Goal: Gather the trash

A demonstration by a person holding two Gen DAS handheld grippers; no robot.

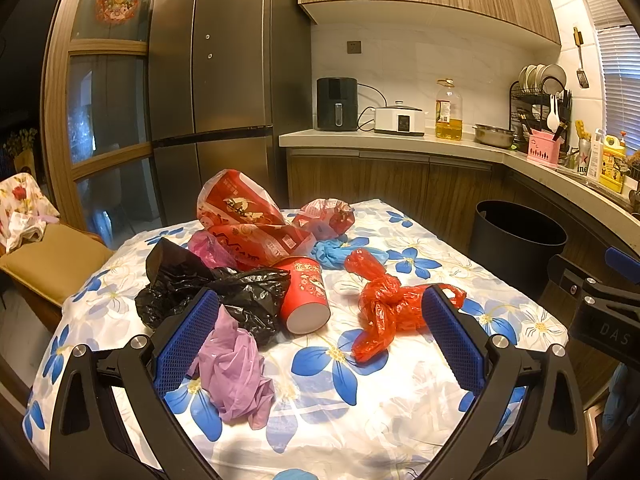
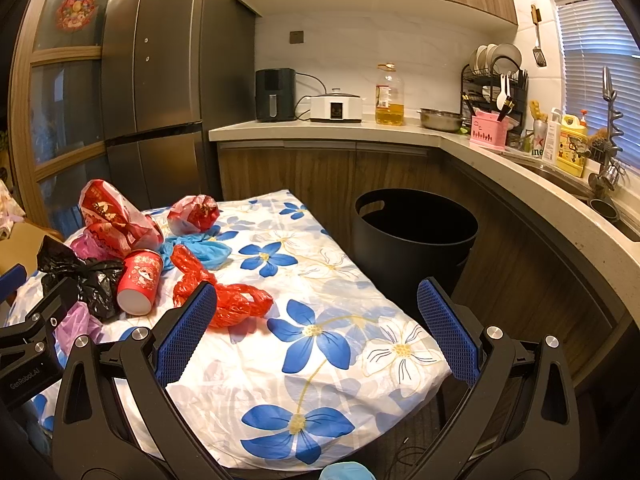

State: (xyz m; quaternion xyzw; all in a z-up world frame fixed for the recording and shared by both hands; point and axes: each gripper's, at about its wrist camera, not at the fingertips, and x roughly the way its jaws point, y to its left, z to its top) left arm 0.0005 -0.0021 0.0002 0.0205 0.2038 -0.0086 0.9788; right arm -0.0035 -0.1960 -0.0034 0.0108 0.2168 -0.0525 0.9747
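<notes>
Trash pickup looks like it's barely begun, pretty much everything is on the surface and nothing in the bin that I can see

All the junk sits bunched at the far-left end of the flowered surface (image 2: 340, 344): a red paper cup (image 1: 306, 294) tipped on its side, a black bag (image 1: 224, 294) touching it, a crumpled purple bag (image 1: 236, 376), a knotted red bag (image 1: 384, 312), a blue glove (image 1: 340, 252) and the big red printed bags (image 1: 248, 220) behind. The black bin (image 2: 414, 240) stands on the floor just past the surface's far edge, and its inside looks dark, so I can't tell if anything's in it. Left claw (image 1: 320, 344) is spread wide and empty, hovering low with the purple bag right against its left finger. Right claw (image 2: 316, 332) is wide and empty too, held off to the side over the bare part of the cloth, near the red bag.
</notes>
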